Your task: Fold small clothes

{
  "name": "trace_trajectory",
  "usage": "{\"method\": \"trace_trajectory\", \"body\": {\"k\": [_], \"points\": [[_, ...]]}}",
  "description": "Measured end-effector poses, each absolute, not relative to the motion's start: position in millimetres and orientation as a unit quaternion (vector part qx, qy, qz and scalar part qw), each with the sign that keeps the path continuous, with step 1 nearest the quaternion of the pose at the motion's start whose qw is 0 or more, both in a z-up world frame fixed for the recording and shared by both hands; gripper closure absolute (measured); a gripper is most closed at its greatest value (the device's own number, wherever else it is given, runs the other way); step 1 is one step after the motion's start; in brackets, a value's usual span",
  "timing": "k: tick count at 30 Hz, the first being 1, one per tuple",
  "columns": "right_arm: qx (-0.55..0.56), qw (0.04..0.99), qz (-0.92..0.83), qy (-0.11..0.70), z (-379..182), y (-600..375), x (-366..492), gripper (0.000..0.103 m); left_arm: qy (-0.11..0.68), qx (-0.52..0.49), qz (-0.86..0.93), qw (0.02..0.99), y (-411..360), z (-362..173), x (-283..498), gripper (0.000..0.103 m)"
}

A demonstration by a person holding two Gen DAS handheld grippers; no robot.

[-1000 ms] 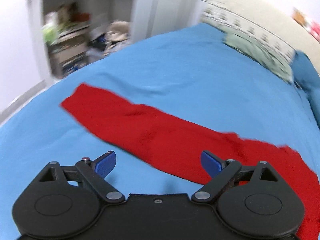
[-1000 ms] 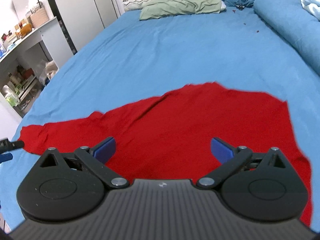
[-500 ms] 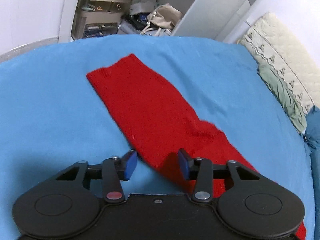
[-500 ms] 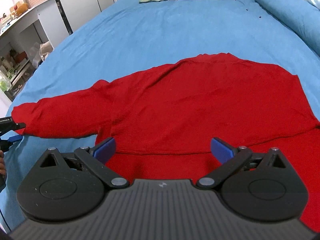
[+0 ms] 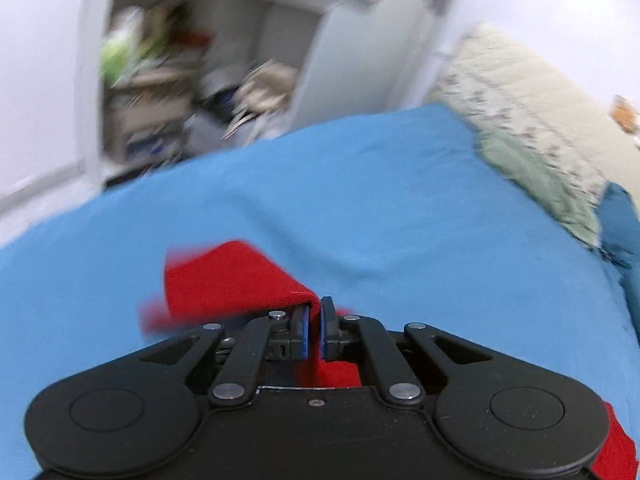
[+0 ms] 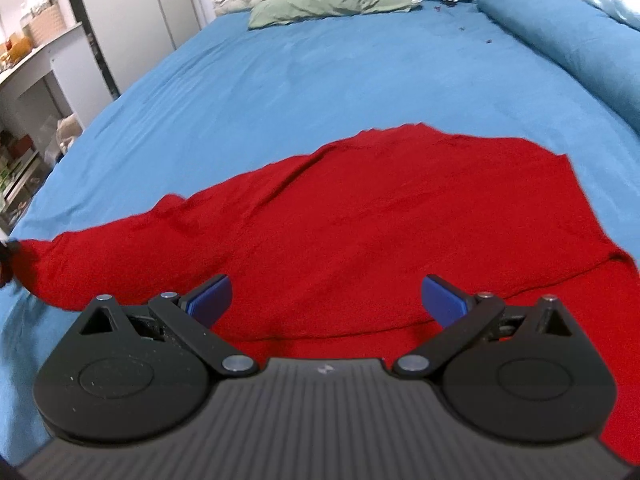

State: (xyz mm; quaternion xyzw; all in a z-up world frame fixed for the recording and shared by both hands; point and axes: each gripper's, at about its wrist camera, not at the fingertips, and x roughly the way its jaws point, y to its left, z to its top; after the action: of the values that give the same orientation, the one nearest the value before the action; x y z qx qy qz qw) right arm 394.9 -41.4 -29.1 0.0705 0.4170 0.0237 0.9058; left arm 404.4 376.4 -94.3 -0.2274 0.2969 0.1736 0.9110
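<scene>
on the blue bed (image 6: 320,80), left gripper (image 5: 314,326) pinches red sweater (image 6: 360,232) sleeve.

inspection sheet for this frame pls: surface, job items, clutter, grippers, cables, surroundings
Surface: blue bedsheet, lightly wrinkled.
Job's things: red sweater spread flat, sleeve pinched and lifted.
Clutter: small dark specks near the pillows.
Grippers: left gripper shut on the sleeve; right gripper open above the sweater.
Cables: nothing seen.
Surroundings: green pillow, rolled blue duvet, cluttered shelves, blurred.
</scene>
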Motion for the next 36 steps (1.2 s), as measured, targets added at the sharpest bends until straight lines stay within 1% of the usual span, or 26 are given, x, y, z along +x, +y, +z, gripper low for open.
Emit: {"method": "trace_trajectory", "body": {"k": [3,7,10,12,15,19,22,25,26,28,29,30,32,33,36], "points": [[0.079,0.908,0.011,0.411,-20.2,-61.6,396.2,0.000,0.277,-0.183,0.125,0.935,330.1,-60.9,416.7,0.099],[0.095,0.914,-0.008,0.395,-5.9,-102.4,396.6,0.000,0.253,-0.101,0.034,0.962,238.6,-22.2,436.5,0.099],[0.105,0.916,-0.024,0.385,1.5,-138.1,395.1,0.000,0.240,-0.056,-0.048,0.968,157.0,-8.6,445.9,0.099],[0.106,0.918,-0.034,0.382,4.0,-163.8,393.0,0.000,0.244,-0.035,-0.101,0.964,98.9,-11.9,449.9,0.099],[0.101,0.918,-0.048,0.381,3.0,-200.6,388.0,0.000,0.268,-0.006,-0.160,0.950,18.3,-37.0,453.4,0.099],[0.092,0.913,-0.060,0.394,-6.4,-245.3,381.6,0.000,0.340,0.010,-0.199,0.919,-63.3,-104.6,451.5,0.098],[0.085,0.906,-0.059,0.409,-15.9,-266.7,378.8,0.000,0.384,0.034,-0.203,0.900,-99.1,-149.5,445.5,0.099],[0.076,0.903,-0.049,0.420,-25.2,-278.2,377.3,0.000,0.393,0.048,-0.189,0.899,-107.8,-166.9,438.2,0.098],[0.075,0.902,-0.045,0.422,-27.6,-280.8,377.7,0.000,0.390,0.048,-0.190,0.900,-107.6,-166.1,437.0,0.095],[0.079,0.902,-0.035,0.423,-27.3,-279.5,381.0,0.000,0.394,0.048,-0.196,0.897,-102.6,-159.7,438.6,0.072],[0.080,0.903,-0.026,0.422,-25.6,-277.6,383.3,0.000,0.395,0.045,-0.197,0.896,-98.6,-155.9,437.8,0.048],[0.079,0.904,-0.018,0.421,-22.8,-274.9,385.1,0.000,0.391,0.044,-0.194,0.899,-90.6,-152.3,433.8,0.030],[0.068,0.905,0.007,0.420,-16.3,-262.8,394.3,0.000,0.378,0.044,-0.178,0.907,-69.0,-140.1,419.1,0.020],[0.059,0.906,0.024,0.419,-12.1,-255.1,398.8,0.000,0.377,0.050,-0.162,0.910,-57.4,-135.2,414.3,0.018],[0.014,0.902,0.082,0.424,-3.7,-222.6,417.2,0.000,0.383,0.059,-0.111,0.915,-20.2,-125.9,405.4,0.018]]}}
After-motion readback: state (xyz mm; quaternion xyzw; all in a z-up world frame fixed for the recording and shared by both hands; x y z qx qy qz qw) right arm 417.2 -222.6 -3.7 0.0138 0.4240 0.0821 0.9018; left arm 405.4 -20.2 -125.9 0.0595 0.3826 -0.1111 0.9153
